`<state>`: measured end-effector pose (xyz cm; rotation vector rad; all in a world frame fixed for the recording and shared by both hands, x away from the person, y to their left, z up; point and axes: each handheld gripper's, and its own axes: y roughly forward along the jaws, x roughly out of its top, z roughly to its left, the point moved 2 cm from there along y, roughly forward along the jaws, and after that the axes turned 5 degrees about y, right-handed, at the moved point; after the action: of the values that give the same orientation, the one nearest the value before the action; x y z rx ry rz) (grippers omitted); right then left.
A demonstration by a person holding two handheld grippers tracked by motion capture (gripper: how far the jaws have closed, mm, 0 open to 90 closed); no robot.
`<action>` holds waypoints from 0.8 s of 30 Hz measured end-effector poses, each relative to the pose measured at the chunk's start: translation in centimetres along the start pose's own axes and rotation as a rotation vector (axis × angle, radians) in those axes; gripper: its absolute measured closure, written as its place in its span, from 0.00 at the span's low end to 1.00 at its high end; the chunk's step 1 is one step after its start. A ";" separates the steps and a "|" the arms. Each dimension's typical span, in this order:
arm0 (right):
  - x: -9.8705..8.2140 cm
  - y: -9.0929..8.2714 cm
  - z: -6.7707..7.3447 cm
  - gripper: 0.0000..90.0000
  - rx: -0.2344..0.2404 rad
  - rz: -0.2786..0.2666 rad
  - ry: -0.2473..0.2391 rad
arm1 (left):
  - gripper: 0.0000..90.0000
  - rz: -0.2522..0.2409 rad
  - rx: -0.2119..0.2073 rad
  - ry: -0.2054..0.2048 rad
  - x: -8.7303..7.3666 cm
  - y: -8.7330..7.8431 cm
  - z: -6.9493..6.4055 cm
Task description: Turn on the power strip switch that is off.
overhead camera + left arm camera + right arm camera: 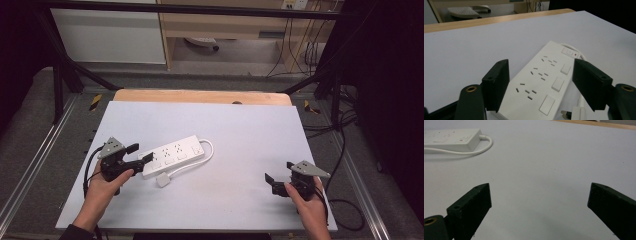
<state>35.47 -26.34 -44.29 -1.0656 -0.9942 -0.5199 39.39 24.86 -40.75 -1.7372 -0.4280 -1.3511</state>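
Note:
A white power strip [174, 155] with three socket sets and switches lies left of centre on the white board [240, 135]. Its cable [209, 150] loops round the far end and comes back to a white plug [163, 180] lying beside the strip. My left gripper [141, 152] is open at the strip's near end. In the left gripper view the left gripper [544, 82] has one jaw on either side of the strip [549, 65], with the plug [576, 112] at lower right. My right gripper [278, 171] is open over bare board at the front right, and between the right gripper's [539, 207] jaws there is nothing.
The board rests on a wooden table whose far edge [200, 96] shows behind it. Black frame bars [65, 75] and metal rails flank the table. Cables [345, 150] trail on the floor at the right. In the right gripper view the power strip [451, 140] lies far off at upper left.

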 end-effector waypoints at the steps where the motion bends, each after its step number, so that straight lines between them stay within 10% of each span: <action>1: 0.0 0.0 0.0 0.06 0.000 0.000 0.001 | 0.37 0.002 -0.001 -0.002 0.0 0.1 0.0; 24: 0.0 0.1 0.0 0.06 0.001 0.004 -0.006 | 0.64 0.095 -0.017 0.039 -0.7 1.3 -0.1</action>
<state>35.51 -26.29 -44.31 -1.0684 -0.9973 -0.5132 39.97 24.22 -41.91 -1.7203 -0.3099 -1.3219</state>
